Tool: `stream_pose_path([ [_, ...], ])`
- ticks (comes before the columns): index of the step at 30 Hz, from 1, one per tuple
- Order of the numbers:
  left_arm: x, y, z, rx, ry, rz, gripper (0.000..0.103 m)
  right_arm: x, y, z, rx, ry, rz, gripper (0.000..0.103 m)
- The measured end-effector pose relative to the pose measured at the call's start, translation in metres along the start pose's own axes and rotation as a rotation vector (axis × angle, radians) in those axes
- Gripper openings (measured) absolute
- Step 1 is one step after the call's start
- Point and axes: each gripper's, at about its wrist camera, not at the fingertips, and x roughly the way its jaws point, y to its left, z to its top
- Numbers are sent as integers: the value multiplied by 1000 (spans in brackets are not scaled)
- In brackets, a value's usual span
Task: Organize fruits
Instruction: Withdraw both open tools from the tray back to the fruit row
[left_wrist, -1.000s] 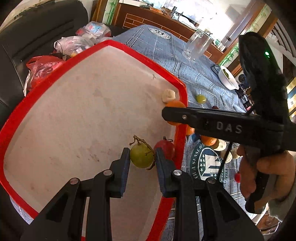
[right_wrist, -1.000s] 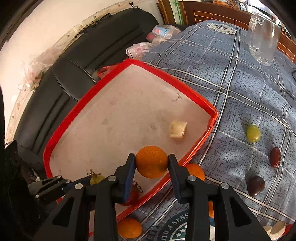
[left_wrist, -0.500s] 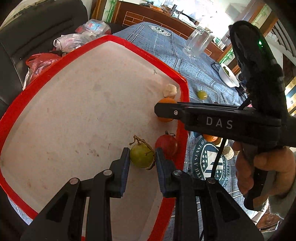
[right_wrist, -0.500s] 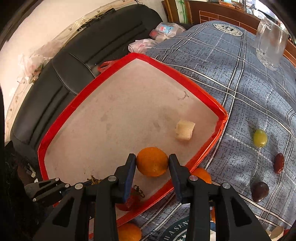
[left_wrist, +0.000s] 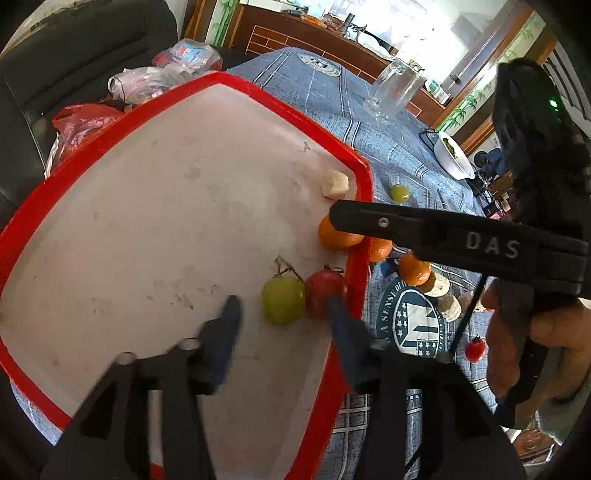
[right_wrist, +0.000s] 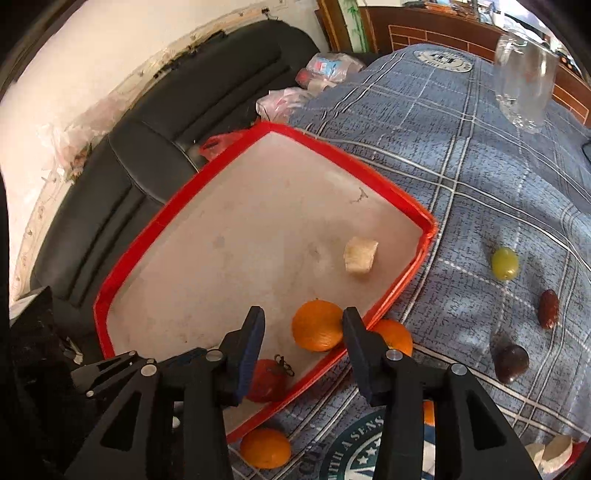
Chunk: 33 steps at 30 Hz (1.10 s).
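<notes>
The red-rimmed tray (left_wrist: 364, 173) (right_wrist: 428, 225) lies on the blue checked cloth. In the left wrist view a green grape with a stem (left_wrist: 282, 300) rests on the tray beside a red tomato (left_wrist: 325, 295). My left gripper (left_wrist: 284, 325) is opening, and the grape lies free between its blurred fingers. In the right wrist view an orange (right_wrist: 317, 325) sits on the tray near its right rim. My right gripper (right_wrist: 304, 332) is opening around the orange. The left finger stands clear of it and the right finger is right beside it. The tomato (right_wrist: 266, 380) shows below that.
A pale fruit chunk (right_wrist: 360, 254) lies in the tray. On the cloth are a green grape (right_wrist: 504, 263), two dark dates (right_wrist: 511, 363), two oranges (right_wrist: 265, 447) by the rim, a cherry tomato (left_wrist: 475, 349) and a glass mug (right_wrist: 524, 85). A black sofa with plastic bags (left_wrist: 147, 81) lies behind.
The left jaws have sprung apart and let go of the green grape, which stays on the tray. The right gripper has sunk with the orange and its jaws have parted from it.
</notes>
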Motion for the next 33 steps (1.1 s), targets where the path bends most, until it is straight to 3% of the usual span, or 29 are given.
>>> stream_pose_path([
  [11, -10, 1, -3, -21, -19, 18, 59, -47, -18, -25, 60, -72, 14, 48],
  [17, -16, -4, -6, -14, -35, 31, 61, -67, -44, -63, 120, -82, -19, 54],
  [33, -15, -58, -5, 103, -44, -14, 64, -117, -106, -133, 282, -123, -108, 56],
])
